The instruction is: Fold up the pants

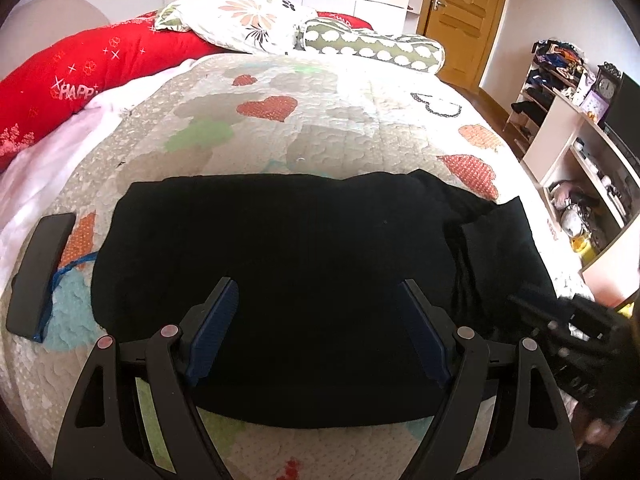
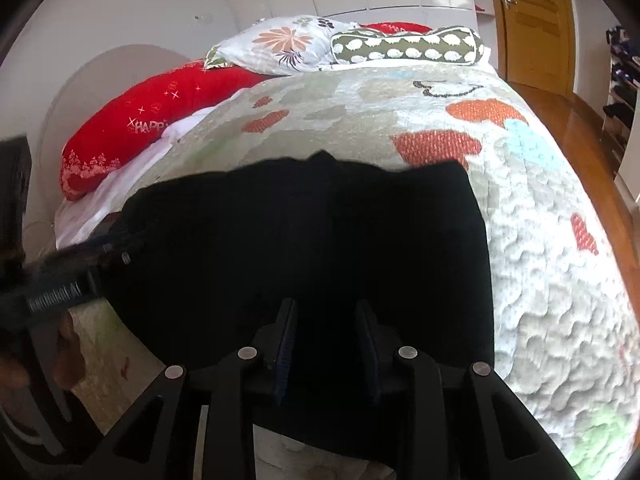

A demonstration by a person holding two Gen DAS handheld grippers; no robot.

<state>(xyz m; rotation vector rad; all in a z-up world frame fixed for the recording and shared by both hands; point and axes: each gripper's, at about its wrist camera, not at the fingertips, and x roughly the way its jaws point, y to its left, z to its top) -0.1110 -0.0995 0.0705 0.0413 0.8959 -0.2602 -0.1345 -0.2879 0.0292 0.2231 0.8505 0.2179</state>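
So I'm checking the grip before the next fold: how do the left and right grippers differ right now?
The left gripper has its fingers spread wide, with nothing between them; the right gripper has its fingers much closer together. The left sits over the middle of the black pants; the right sits nearer their right edge. Whether the right is pinching cloth cannot be told. Both have blue-padded fingers and hover low over the pants.

pants [image 1: 280, 260]: matt black cloth, soft, no sheen
quilt [image 1: 320, 128]: stitched, puckered cloth with rough heart patches
left gripper [image 1: 316, 320]: matt black plastic, ribbed blue pads, metal pins
door [image 1: 464, 12], beyond quilt: glossy varnished wood
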